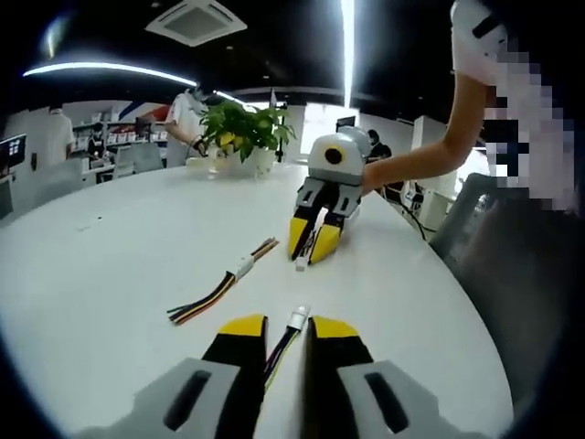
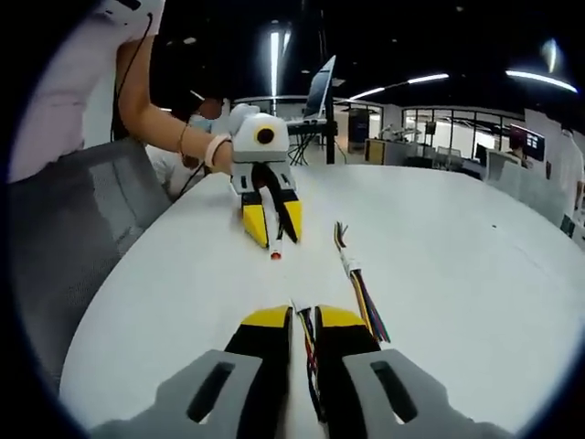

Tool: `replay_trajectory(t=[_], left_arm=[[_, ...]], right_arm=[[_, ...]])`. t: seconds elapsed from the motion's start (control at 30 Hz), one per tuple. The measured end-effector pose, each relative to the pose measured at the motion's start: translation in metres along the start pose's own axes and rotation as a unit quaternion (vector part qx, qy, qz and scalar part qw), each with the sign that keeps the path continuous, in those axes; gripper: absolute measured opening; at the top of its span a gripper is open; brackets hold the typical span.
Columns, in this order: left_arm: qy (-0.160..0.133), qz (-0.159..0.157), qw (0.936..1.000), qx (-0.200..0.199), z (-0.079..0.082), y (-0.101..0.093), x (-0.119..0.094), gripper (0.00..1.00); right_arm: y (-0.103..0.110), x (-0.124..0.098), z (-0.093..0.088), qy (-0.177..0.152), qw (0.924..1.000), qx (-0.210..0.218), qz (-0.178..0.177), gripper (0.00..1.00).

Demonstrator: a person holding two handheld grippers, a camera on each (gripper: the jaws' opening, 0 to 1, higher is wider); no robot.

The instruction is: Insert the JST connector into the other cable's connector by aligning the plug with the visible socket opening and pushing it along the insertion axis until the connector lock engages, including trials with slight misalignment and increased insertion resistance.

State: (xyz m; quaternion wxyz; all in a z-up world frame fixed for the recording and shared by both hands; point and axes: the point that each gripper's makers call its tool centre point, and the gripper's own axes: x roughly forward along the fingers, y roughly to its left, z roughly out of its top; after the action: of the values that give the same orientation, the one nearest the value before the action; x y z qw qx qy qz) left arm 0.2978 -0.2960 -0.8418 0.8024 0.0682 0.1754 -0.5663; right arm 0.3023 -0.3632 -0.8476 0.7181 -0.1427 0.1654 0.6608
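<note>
Evidently, each gripper is closed on its own cable so that the two connector ends can be brought together over the white round table (image 1: 110, 274). At the near edge of the left gripper view, the left gripper (image 1: 285, 327) is seen with its yellow-tipped jaws narrow around a wire bundle, a white JST connector (image 1: 298, 317) projecting just past the tips, presumably so that the mating face stays free. Farther across the table, the right gripper (image 1: 313, 249) is seen pointing back toward it, jaws pinched on the other cable, whose small white connector (image 1: 301, 263) hangs at the tips close to the tabletop. In the right gripper view the same arrangement is confirmed from the opposite side: the right gripper (image 2: 303, 318) is clamped on multicoloured wires, and the left gripper (image 2: 271, 234) faces it with a small connector end (image 2: 275, 254) below its tips. The two connectors are judged to be well apart and only roughly facing, so alignment has not yet been begun. A spare multicoloured cable with a white housing (image 1: 224, 283) lies unheld on the table to the left, and a potted plant (image 1: 245, 133) stands at the far side.
</note>
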Motion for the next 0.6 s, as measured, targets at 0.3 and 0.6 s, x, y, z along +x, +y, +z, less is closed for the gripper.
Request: replay_trajectory(t=[0.3,0.6], left_arm=[[-0.003,0.019,0.9996,0.020,-0.0015,0.0010,-0.0005,0.08],[-0.004,0.030,0.9994,0.016,-0.0006,0.0000,0.0015,0.01]], right_arm=[[-0.0009,0.0007,0.0002,-0.003,0.9999,-0.007,-0.009,0.05],[-0.0027,-0.0002,0.0009,-0.003,0.9999,0.007,-0.013,0.04]])
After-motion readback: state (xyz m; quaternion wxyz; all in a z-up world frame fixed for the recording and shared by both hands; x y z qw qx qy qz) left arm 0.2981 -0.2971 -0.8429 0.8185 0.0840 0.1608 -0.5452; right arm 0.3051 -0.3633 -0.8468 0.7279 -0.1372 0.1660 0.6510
